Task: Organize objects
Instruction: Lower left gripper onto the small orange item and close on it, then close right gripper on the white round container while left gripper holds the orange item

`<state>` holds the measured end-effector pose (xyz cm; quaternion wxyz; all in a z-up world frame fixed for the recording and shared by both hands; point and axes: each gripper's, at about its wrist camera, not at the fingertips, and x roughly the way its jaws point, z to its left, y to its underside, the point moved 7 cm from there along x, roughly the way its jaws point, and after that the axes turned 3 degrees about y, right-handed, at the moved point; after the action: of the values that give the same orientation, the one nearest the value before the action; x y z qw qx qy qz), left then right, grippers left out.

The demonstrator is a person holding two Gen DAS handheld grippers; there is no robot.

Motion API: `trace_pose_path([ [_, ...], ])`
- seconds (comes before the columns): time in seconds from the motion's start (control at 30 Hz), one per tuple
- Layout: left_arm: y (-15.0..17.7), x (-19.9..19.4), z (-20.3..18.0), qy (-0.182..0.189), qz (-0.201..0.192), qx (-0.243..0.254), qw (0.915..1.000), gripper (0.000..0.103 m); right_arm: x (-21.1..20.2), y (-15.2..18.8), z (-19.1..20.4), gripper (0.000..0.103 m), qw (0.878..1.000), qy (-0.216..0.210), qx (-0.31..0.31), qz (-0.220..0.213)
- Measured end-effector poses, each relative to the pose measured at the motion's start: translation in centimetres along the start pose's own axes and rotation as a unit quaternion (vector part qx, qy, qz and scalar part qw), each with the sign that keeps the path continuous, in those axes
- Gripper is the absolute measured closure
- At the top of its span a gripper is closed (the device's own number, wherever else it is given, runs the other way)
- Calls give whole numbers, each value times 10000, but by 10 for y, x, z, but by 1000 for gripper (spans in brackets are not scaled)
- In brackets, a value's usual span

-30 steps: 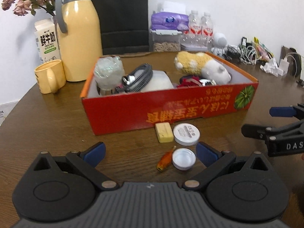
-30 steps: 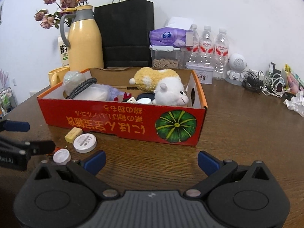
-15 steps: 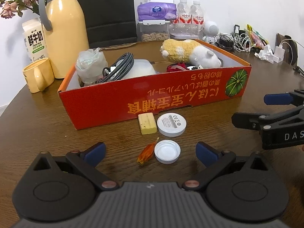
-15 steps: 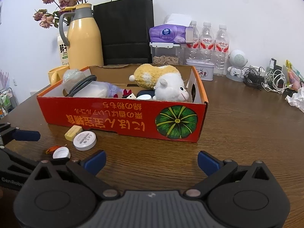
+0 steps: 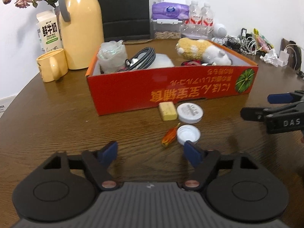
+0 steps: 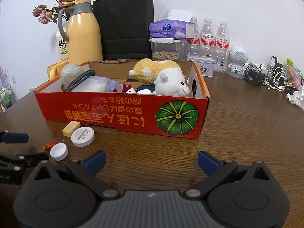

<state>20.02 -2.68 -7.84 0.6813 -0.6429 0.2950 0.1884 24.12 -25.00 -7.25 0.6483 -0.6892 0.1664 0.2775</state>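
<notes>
A red cardboard box stands on the wooden table and holds a plush toy, a cable and a plastic bag. In front of it lie a yellow block, a white round tin, a white bottle cap and a small orange piece. My left gripper is open and empty, just short of the cap. My right gripper is open and empty in front of the box; it also shows at the right of the left wrist view.
A yellow thermos jug, a yellow mug, a milk carton and a black paper bag stand behind the box. Tissues, water bottles, a small white robot figure and tangled cables fill the back right.
My left gripper has shifted left, so the small objects now sit right of its centre, and its fingers have narrowed somewhat. My right gripper has moved slightly closer to the box.
</notes>
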Motion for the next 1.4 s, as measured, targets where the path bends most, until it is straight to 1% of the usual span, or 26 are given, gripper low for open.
trace_pose_path([
  [0.03,0,2,0,-2,23,38,10000,34,0,0,0,0,10000,4,-6,2],
  [0.17,-7,9,-6,93,-47,242,9997,35,1,0,0,0,10000,18,-35,18],
  [0.23,-11,15,-10,202,-63,331,9992,45,2,1,1,0,10000,22,-46,30],
  [0.27,-12,16,-12,260,-83,376,9989,61,2,1,1,0,10000,26,-50,34],
  [0.3,-14,17,-15,348,-98,417,9985,82,2,1,1,0,10000,29,-53,39],
  [0.33,-14,17,-17,445,-100,451,9979,90,2,2,1,0,10000,28,-56,43],
  [0.43,-12,15,-20,503,-140,480,9975,90,4,2,1,0,9999,27,-65,72],
  [0.7,-21,3,3,348,-508,-120,9980,90,5,2,3,0,9999,29,-117,47],
  [0.9,-26,-8,19,310,-725,-367,9962,90,3,1,8,0,9997,70,-216,-67],
  [1.17,-26,-14,44,165,-812,-663,9944,90,1,0,24,0,9992,20,-358,-152],
  [1.27,-26,-16,49,151,-829,-717,9939,90,1,-1,33,0,9988,-24,-446,-192],
  [1.4,-24,-18,55,154,-857,-771,9932,90,3,-3,38,0,9987,21,-474,-202],
])
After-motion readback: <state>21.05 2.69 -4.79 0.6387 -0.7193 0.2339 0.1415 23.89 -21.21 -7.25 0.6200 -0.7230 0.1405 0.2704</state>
